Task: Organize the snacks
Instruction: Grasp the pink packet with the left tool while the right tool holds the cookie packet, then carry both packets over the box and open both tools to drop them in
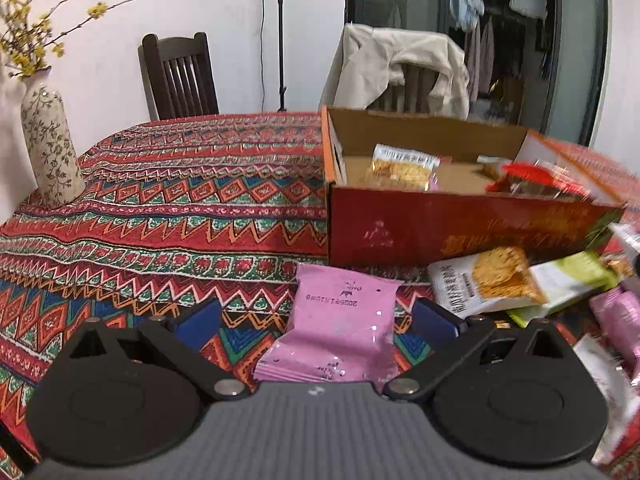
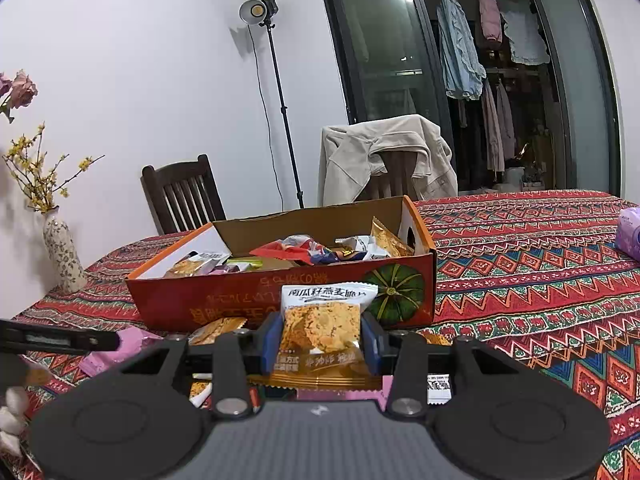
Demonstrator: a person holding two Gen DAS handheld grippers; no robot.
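A red cardboard box (image 1: 460, 228) with several snack packets inside stands on the patterned tablecloth; it also shows in the right wrist view (image 2: 224, 300). My left gripper (image 1: 316, 320) is open, its blue pads on either side of a pink snack packet (image 1: 340, 320) lying on the cloth. My right gripper (image 2: 322, 338) is shut on an oat crisp packet (image 2: 320, 320), white at the top and gold at the bottom, held upright in front of the box. More packets (image 1: 492, 280) lie loose in front of the box.
A flowered vase (image 1: 50, 144) with yellow branches stands at the table's left edge. Two chairs (image 1: 180, 76) stand behind the table, one draped with a beige jacket (image 1: 400, 64). A purple pack (image 2: 628, 236) lies at far right. A light stand (image 2: 280, 100) is by the wall.
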